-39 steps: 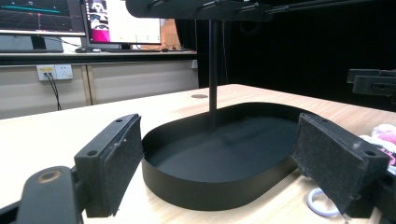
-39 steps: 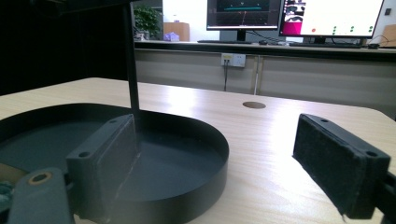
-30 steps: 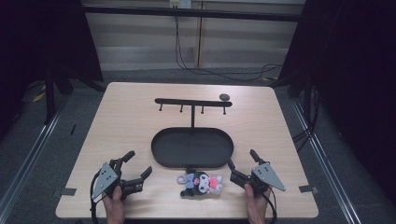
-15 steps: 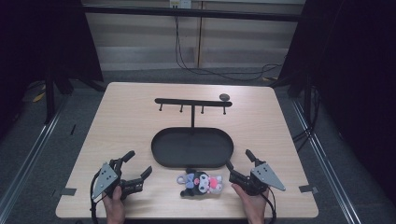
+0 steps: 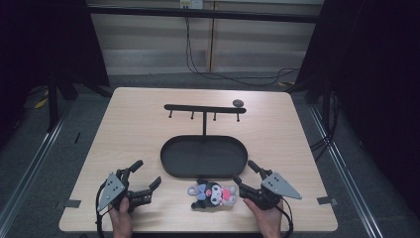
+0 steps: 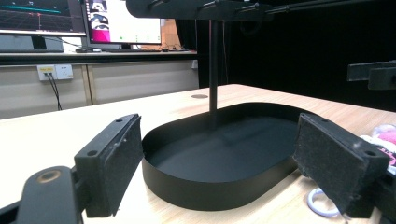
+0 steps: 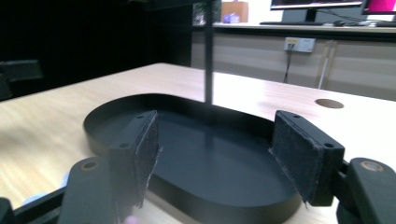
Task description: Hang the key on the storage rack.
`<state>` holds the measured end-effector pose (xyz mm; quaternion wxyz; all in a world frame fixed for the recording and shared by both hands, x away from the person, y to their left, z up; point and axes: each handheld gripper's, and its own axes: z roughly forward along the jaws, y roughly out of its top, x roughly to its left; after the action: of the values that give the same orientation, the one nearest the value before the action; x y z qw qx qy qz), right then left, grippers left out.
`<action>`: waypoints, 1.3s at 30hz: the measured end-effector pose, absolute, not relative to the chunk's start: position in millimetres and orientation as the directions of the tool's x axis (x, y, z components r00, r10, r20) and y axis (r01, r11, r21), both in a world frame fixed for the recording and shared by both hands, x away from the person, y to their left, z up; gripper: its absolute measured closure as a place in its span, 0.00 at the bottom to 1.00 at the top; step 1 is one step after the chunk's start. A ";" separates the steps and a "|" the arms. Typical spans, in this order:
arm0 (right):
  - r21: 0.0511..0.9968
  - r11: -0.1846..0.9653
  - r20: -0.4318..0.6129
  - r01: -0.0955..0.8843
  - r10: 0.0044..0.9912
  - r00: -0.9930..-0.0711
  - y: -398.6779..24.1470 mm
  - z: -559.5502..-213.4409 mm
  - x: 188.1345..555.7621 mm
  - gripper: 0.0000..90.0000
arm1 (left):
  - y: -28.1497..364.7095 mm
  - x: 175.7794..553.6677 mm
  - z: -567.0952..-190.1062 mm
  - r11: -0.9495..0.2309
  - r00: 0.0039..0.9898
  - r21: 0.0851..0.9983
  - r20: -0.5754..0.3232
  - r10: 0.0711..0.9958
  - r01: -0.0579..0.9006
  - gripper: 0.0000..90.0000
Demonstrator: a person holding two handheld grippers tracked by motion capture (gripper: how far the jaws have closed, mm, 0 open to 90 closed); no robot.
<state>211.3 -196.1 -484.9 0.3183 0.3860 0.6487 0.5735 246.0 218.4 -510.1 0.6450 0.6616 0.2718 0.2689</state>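
Over on the left we've got the left gripper resting low on the wooden surface, jaws spread wide with nothing between them. Moving along, the little plush keychain lies flat near the front edge, just in front of the black oval tray with its hook stand. To its right sits the right gripper, just beside the plush but not touching it; its jaws have just been closing a bit, yet they're apart with nothing pinched.
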 end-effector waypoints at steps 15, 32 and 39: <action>0.939 0.243 -0.017 0.246 0.742 -0.670 -170.4 -457.7 217.4 0.45 | 218.4 246.1 -510.1 -0.020 0.708 1.000 0.007 0.707 0.011 0.17; 0.822 0.433 0.057 0.371 0.585 -0.809 -125.9 -440.6 245.7 0.46 | 218.2 245.6 -510.2 -0.016 0.705 1.000 0.000 0.710 0.017 0.17; 0.736 0.535 0.098 0.416 0.524 -0.846 -113.0 -435.3 262.5 0.46 | 218.5 246.0 -510.1 -0.021 0.709 1.000 0.006 0.705 0.012 0.17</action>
<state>262.5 -113.0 -435.3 0.0674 0.2688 0.8734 0.4006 246.0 218.5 -510.1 0.6452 0.6620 0.2709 0.2684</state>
